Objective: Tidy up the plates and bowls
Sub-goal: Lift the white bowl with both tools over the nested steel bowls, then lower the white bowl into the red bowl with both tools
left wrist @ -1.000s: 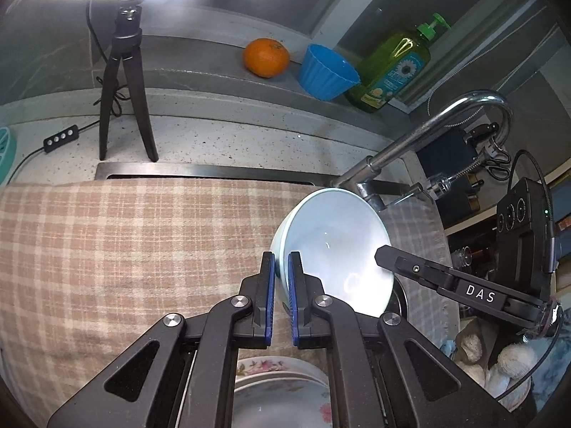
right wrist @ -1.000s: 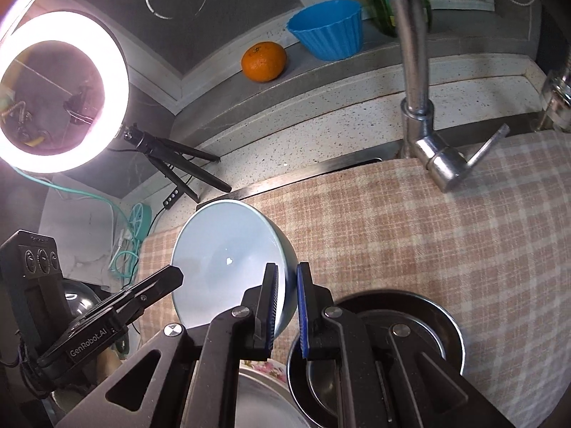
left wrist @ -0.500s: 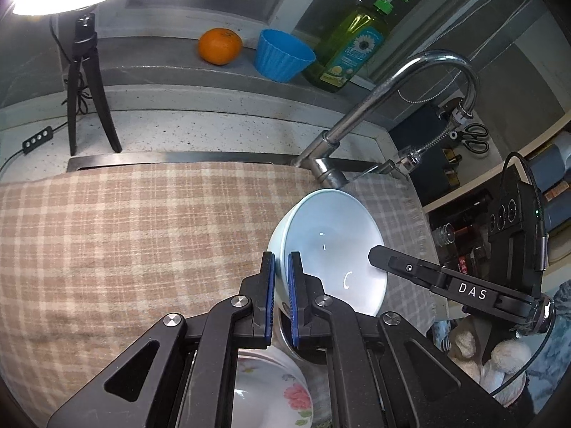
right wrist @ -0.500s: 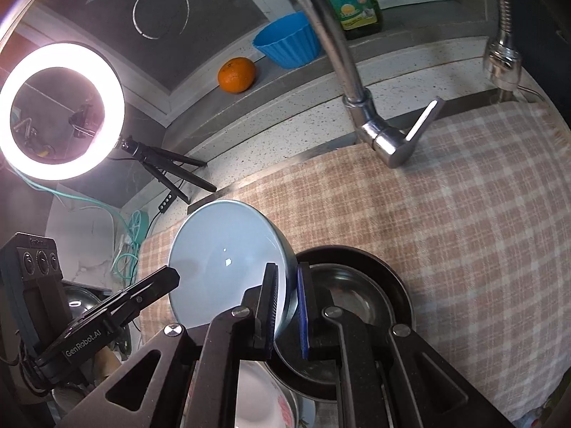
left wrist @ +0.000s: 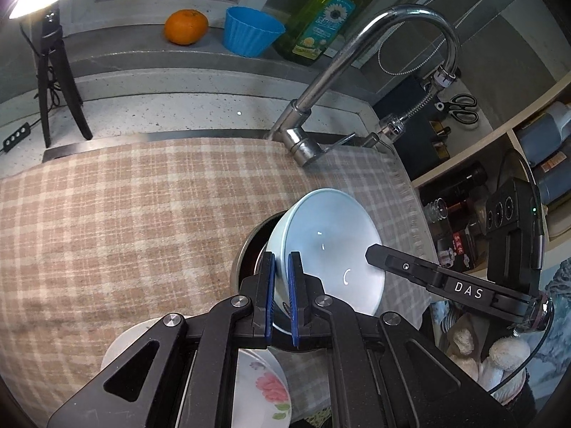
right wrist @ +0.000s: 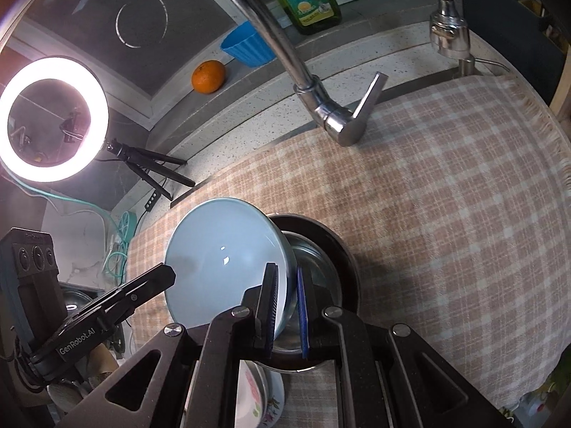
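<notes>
A pale blue bowl (left wrist: 332,246) is held tilted between both grippers, each pinching one side of its rim. My left gripper (left wrist: 281,281) is shut on its near rim. My right gripper (right wrist: 287,303) is shut on the opposite rim of the blue bowl (right wrist: 221,256). The bowl hangs over a dark metal bowl (right wrist: 332,249) that stands on the checked cloth (right wrist: 446,196); this metal bowl also shows in the left wrist view (left wrist: 249,253). A floral plate (left wrist: 264,388) lies below my left gripper, and its edge shows in the right wrist view (right wrist: 264,399).
A chrome faucet (left wrist: 357,71) arches behind the cloth. On the back ledge stand an orange (left wrist: 185,26), a blue cup (left wrist: 251,35) and a green soap bottle (left wrist: 321,18). A ring light on a tripod (right wrist: 53,117) stands at the left. Shelves with clutter (left wrist: 499,196) lie to the right.
Both grippers have carried the blue bowl to the right and lowered it over the dark metal bowl. The floral plate has come more into view below.
</notes>
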### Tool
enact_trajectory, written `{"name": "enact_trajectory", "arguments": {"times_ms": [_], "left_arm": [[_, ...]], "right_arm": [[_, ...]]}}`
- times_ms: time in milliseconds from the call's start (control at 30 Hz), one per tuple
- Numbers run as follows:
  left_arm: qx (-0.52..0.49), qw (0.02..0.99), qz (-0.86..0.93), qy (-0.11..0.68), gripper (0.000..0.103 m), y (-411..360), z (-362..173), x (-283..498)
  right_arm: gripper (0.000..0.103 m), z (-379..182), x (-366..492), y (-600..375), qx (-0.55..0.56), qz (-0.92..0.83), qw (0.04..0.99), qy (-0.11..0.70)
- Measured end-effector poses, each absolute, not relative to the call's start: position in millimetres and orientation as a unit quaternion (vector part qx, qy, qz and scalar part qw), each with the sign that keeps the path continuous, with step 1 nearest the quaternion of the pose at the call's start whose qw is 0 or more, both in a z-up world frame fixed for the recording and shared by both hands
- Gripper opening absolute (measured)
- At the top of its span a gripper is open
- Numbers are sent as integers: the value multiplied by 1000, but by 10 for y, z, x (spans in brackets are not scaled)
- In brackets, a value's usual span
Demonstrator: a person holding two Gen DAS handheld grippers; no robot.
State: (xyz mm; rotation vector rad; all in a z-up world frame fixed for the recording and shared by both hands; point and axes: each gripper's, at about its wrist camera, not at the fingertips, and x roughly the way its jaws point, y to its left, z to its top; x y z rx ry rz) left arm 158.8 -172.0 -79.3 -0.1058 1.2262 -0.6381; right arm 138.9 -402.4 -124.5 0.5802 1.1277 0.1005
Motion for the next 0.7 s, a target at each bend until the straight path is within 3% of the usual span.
{"name": "enact_trajectory", "arguments": {"times_ms": [700], "left_arm": [[-25, 759, -287, 584, 6, -1843, -1019, 1484]], "right_arm": [[10, -1456, 1313, -4091, 262, 33, 798, 542]]}}
